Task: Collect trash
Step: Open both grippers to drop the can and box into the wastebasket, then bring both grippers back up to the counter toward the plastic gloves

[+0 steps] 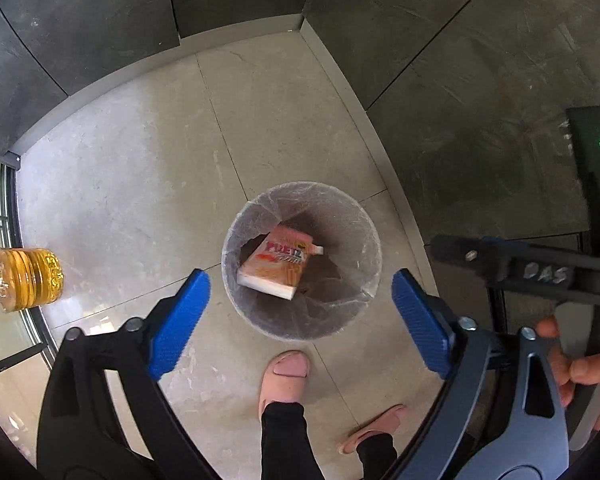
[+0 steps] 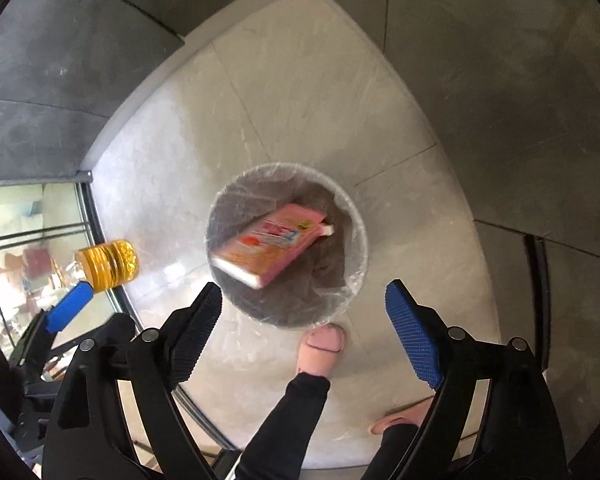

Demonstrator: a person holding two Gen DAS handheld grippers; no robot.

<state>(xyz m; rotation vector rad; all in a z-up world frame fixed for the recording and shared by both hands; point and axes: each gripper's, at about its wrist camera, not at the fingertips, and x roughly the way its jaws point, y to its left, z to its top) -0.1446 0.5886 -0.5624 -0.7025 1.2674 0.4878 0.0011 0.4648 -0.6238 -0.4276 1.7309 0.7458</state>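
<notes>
A round bin (image 1: 236,300) lined with clear plastic stands on the floor below both grippers; it also shows in the right wrist view (image 2: 358,248). A pink Pretz snack box (image 1: 276,266) lies inside it, also seen from the right wrist (image 2: 272,244). My left gripper (image 1: 300,320) is open and empty above the bin's near rim. My right gripper (image 2: 304,328) is open and empty above the bin. A clear plastic bottle with yellow liquid (image 1: 24,276) lies on the floor at the left, also in the right wrist view (image 2: 108,266).
The floor is pale tile (image 1: 140,160) bounded by dark grey walls (image 1: 480,100). A glass door frame (image 1: 8,220) is at the left. The person's feet in pink slippers (image 1: 286,372) stand just before the bin. The right gripper's body (image 1: 540,276) shows at right.
</notes>
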